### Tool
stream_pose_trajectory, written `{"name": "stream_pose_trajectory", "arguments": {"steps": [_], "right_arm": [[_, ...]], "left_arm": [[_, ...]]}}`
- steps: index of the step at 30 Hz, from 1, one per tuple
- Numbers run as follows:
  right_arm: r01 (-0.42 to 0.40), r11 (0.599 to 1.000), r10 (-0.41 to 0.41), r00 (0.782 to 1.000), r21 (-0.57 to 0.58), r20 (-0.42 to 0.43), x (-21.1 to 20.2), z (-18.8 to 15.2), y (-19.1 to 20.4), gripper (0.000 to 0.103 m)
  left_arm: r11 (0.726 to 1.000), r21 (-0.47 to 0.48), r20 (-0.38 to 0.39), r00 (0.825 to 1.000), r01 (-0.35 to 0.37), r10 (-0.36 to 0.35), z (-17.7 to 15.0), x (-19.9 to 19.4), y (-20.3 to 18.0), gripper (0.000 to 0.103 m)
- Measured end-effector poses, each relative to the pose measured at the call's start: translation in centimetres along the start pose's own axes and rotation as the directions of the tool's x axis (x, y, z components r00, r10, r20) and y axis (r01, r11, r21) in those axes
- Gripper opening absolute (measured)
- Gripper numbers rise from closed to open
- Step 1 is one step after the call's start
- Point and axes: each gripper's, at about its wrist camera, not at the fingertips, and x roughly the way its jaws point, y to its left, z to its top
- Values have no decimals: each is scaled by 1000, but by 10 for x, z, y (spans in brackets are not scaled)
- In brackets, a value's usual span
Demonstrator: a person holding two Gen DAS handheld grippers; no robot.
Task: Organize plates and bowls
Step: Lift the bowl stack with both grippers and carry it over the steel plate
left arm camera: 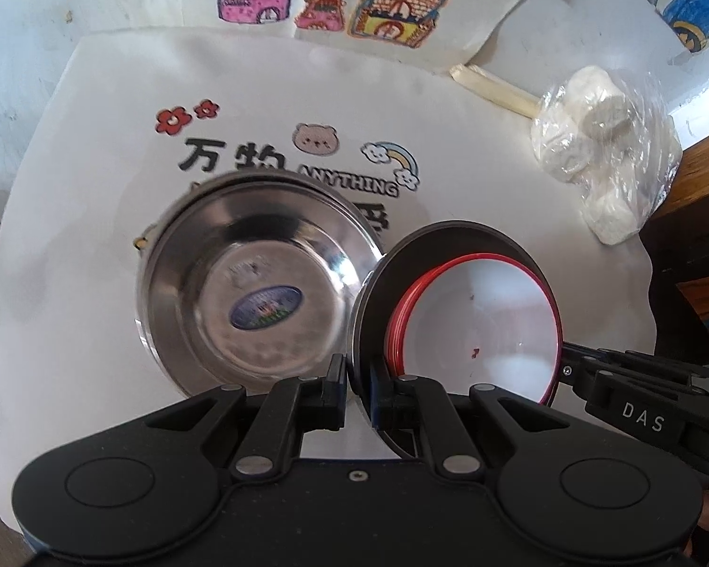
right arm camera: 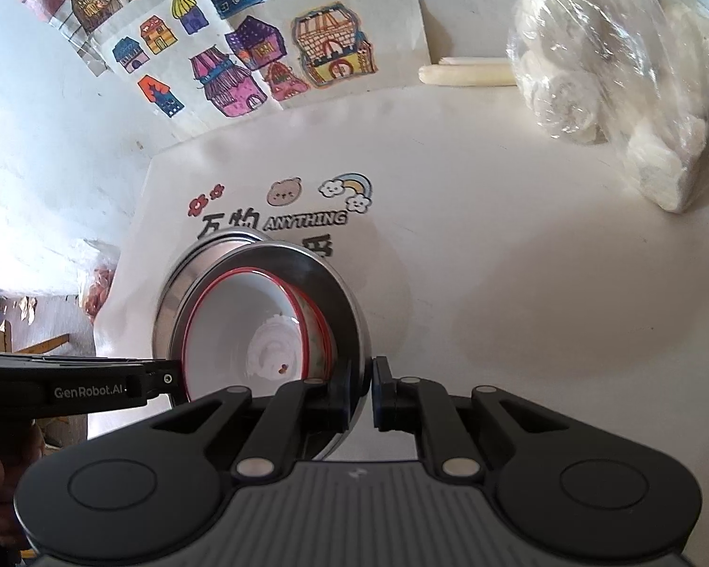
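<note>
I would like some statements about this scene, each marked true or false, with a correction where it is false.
1. The left gripper and the right gripper both clamp the rim of the held steel bowl. True.
2. The held steel bowl is empty. False: red-rimmed bowls sit inside it.
3. The second steel bowl on the mat has an oval sticker inside. True.
4. The mat's print reads "NOTHING". False: it reads "ANYTHING".
5. A clear bag holds white pieces. True.
</note>
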Motion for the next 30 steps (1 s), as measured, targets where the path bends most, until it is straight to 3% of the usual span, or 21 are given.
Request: {"name": "stream_pose_trajectory", "arguments": {"steps": [18, 30], "right_arm": [[-29, 999, 28, 999, 18, 40, 39, 7, 64, 10], [-18, 999, 17, 999, 32, 34, 52, 8, 77, 10]], "left_arm": [[999, 24, 12, 1000, -28, 27, 26, -12, 71, 9], [999, 30, -2, 1000, -24, 24, 32, -8, 82, 9]]}}
